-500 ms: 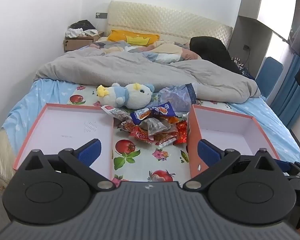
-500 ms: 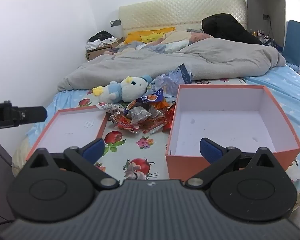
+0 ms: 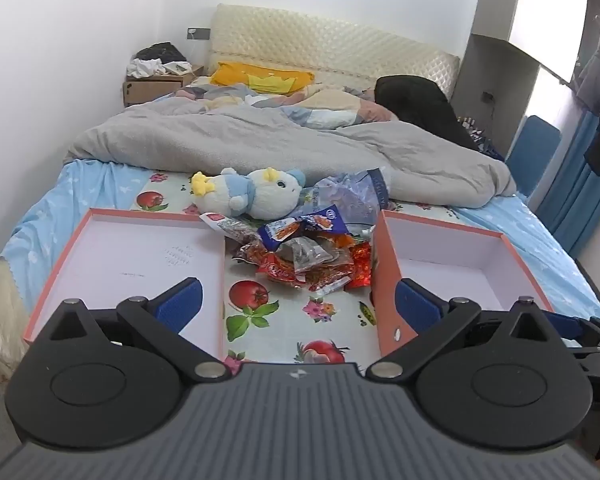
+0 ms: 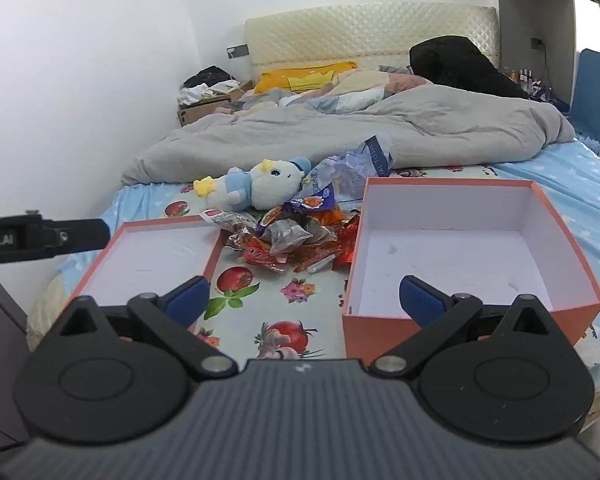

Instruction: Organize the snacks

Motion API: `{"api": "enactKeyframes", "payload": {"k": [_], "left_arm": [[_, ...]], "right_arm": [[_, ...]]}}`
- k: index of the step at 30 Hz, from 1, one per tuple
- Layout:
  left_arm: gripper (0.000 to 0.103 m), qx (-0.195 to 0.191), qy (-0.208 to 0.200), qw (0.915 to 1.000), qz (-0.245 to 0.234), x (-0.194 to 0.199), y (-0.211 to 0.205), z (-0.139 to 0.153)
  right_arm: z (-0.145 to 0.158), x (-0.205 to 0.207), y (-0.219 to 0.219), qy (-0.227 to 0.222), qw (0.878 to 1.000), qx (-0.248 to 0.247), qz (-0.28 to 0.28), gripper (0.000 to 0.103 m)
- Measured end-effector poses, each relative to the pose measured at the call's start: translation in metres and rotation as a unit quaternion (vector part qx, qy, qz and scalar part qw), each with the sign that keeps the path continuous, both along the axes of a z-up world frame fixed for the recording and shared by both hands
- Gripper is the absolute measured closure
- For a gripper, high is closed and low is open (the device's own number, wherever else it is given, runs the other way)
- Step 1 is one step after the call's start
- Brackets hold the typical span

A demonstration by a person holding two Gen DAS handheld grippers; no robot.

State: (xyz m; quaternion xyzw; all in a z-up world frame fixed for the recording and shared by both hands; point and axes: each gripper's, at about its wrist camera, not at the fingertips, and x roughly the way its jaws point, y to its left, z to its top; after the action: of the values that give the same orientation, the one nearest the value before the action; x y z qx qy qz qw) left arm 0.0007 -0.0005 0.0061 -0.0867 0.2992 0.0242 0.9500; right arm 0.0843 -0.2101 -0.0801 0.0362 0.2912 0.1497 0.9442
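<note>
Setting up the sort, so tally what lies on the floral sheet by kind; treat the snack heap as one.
Orange box parts: 2, shallow lid and deep box
Plush toy: 1
Snack pile: 1, packets overlap too much to count
Crumpled clear bag: 1
Total: 5

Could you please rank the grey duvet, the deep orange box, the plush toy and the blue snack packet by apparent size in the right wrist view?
1. grey duvet
2. deep orange box, though nearness enlarges it
3. plush toy
4. blue snack packet
</note>
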Motion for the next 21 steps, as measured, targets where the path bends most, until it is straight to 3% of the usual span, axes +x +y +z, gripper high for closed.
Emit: {"api": "enactKeyframes", "payload": {"k": [5, 7, 21], "left_arm": [[0.000, 0.004, -0.007, 1.0000, 0.002, -0.010, -0.002, 0.007], [0.000, 0.002, -0.007, 1.0000, -0.001, -0.012, 0.005, -0.005], [0.000, 0.001, 0.000, 1.0000, -0.003, -0.018, 0.002, -0.013]], "right_arm": [[0.000, -0.003, 0.001, 0.001, 1.000, 0.002, -0.003, 0.000], [0.000, -0.006, 0.001, 0.005, 1.000, 0.008, -0.008, 0.000], [-0.004, -0.010, -0.003, 0.007, 1.000, 0.016, -0.015, 0.000]]}}
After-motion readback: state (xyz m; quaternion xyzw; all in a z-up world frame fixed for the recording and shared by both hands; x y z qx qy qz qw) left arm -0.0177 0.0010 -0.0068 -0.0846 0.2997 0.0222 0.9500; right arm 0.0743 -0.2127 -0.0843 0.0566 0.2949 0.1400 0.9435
